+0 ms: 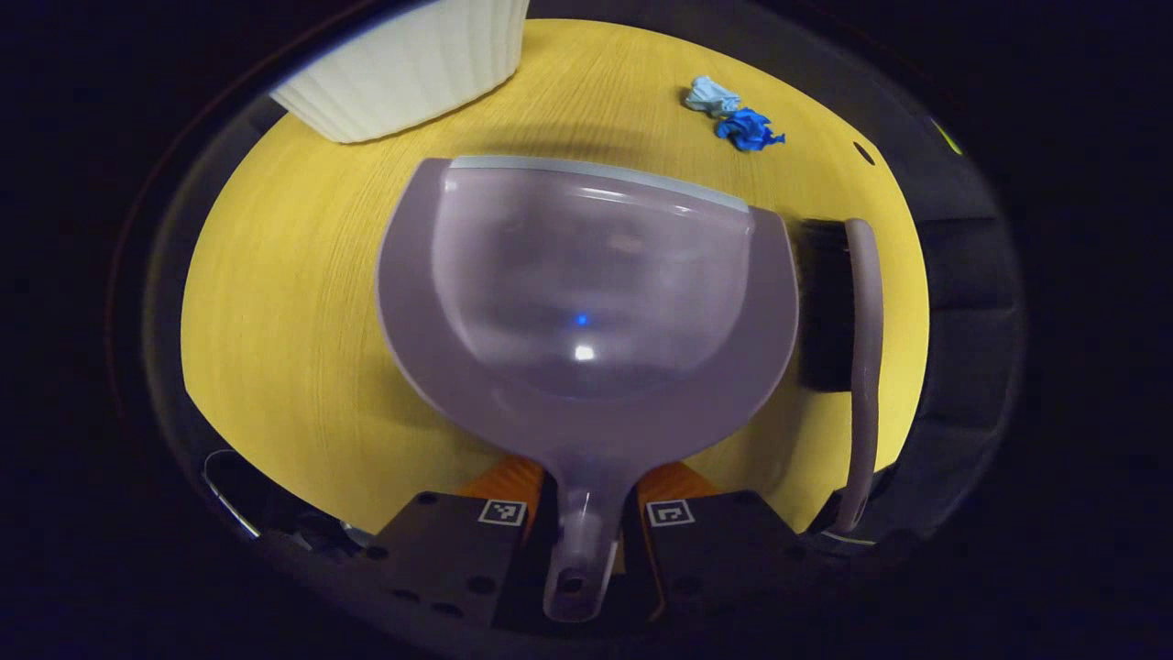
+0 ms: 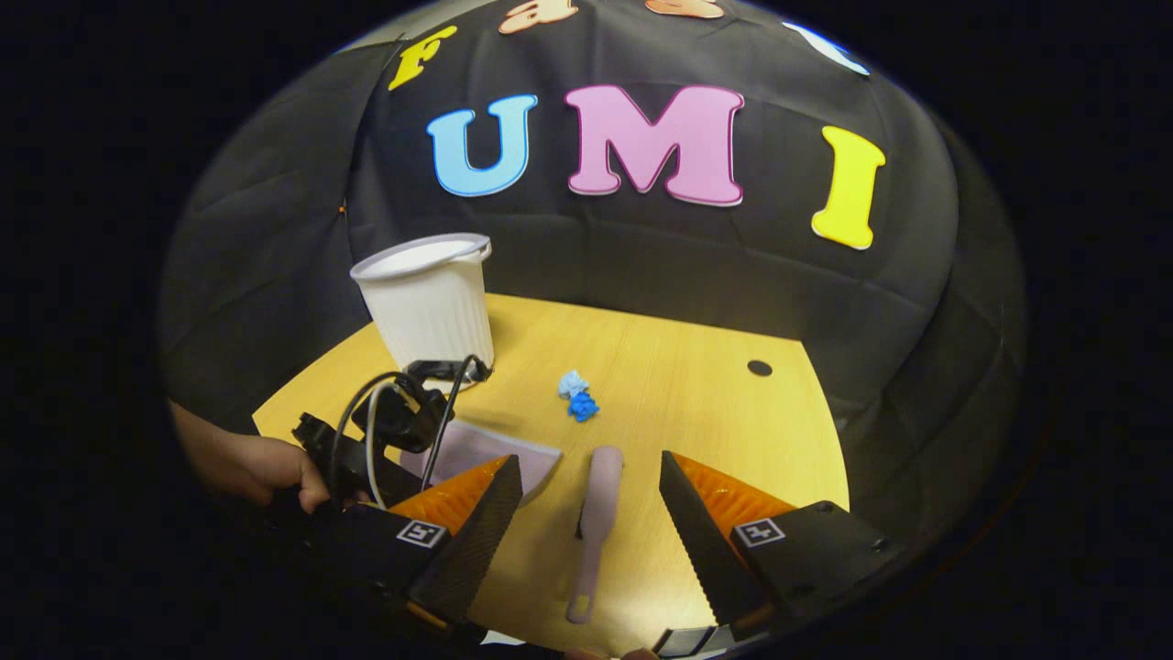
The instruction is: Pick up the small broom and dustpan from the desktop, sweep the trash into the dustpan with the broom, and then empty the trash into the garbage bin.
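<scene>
The left gripper (image 1: 579, 536) has its fingers clamped on the empty dustpan's (image 1: 586, 293) handle, the right gripper's (image 2: 591, 513) fingers spread above the broom (image 2: 597, 518), near a white bin (image 2: 429, 298)

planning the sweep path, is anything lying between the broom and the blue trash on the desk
No. In the right gripper view, bare yellow wooden desktop separates the small mauve plastic broom from the crumpled light and dark blue paper scraps.
</scene>
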### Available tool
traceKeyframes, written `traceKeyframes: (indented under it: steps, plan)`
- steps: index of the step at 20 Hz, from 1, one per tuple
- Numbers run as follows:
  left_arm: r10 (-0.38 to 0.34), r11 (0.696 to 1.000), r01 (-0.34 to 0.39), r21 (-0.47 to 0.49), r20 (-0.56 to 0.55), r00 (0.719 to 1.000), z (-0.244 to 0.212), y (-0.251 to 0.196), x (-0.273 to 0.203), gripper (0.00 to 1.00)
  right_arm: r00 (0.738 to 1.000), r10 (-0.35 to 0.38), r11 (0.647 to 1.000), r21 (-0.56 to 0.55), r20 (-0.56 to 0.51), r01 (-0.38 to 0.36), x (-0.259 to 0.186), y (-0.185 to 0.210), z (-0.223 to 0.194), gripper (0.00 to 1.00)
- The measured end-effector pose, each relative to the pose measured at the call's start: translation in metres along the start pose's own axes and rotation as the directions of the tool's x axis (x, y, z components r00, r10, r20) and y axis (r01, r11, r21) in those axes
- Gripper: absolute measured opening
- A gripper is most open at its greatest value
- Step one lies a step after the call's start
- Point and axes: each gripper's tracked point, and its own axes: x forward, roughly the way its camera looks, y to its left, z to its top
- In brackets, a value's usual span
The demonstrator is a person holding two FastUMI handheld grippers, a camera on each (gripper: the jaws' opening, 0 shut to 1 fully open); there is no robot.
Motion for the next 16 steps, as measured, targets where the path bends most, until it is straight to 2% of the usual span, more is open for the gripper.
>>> traceKeyframes:
  steps: [1, 2, 4, 6, 7, 8, 9, 10, 11, 12, 14, 16]
  plan:
    - [0.002, 0.999, -0.003, 0.039, 0.015, 1.000, 0.001, 0.003, -0.001, 0.31, 0.997, -0.009, 1.000, 0.028, -0.075, 0.011, 0.004, -0.001, -0.015, 0.94]
    - [0.010, 0.997, -0.012, 0.082, 0.034, 0.999, 0.001, 0.008, -0.002, 0.31, 0.987, -0.020, 0.998, 0.057, -0.157, 0.029, 0.007, -0.003, -0.033, 0.98]
    - [0.008, 0.989, -0.020, 0.144, 0.079, 0.997, 0.005, 0.020, -0.004, 0.30, 0.945, -0.035, 0.988, 0.129, -0.324, 0.081, 0.017, -0.008, -0.067, 0.96]
    - [-0.013, 0.987, -0.004, 0.163, 0.103, 0.995, -0.002, 0.032, -0.005, 0.30, 0.893, -0.051, 0.971, 0.188, -0.447, 0.150, 0.024, -0.023, -0.098, 1.00]
    - [-0.021, 0.986, 0.003, 0.166, 0.103, 0.995, -0.007, 0.037, -0.004, 0.30, 0.873, -0.056, 0.958, 0.220, -0.485, 0.183, 0.029, -0.024, -0.107, 0.96]
    - [-0.039, 0.986, 0.018, 0.167, 0.119, 0.992, -0.007, 0.037, -0.002, 0.30, 0.855, -0.065, 0.945, 0.244, -0.515, 0.219, 0.031, -0.028, -0.113, 0.99]
    - [-0.056, 0.985, 0.034, 0.170, 0.124, 0.991, -0.008, 0.037, 0.002, 0.31, 0.843, -0.057, 0.935, 0.267, -0.535, 0.233, 0.036, -0.028, -0.119, 0.94]
    - [-0.071, 0.983, 0.047, 0.179, 0.129, 0.989, -0.009, 0.039, 0.000, 0.30, 0.828, -0.073, 0.939, 0.241, -0.557, 0.245, 0.043, -0.034, -0.127, 0.90]
    - [-0.081, 0.980, 0.055, 0.192, 0.130, 0.988, -0.011, 0.041, -0.001, 0.31, 0.811, -0.091, 0.951, 0.191, -0.578, 0.244, 0.048, -0.037, -0.135, 0.96]
    - [-0.090, 0.976, 0.062, 0.207, 0.131, 0.987, -0.013, 0.043, -0.003, 0.30, 0.791, -0.102, 0.961, 0.145, -0.603, 0.234, 0.056, -0.036, -0.145, 0.96]
    - [-0.112, 0.971, 0.080, 0.227, 0.133, 0.985, -0.013, 0.043, -0.002, 0.30, 0.744, -0.079, 0.969, 0.124, -0.663, 0.214, 0.067, -0.030, -0.157, 0.96]
    - [-0.134, 0.967, 0.099, 0.236, 0.137, 0.981, -0.014, 0.042, -0.002, 0.30, 0.704, -0.097, 0.968, 0.096, -0.704, 0.230, 0.079, -0.033, -0.165, 0.96]
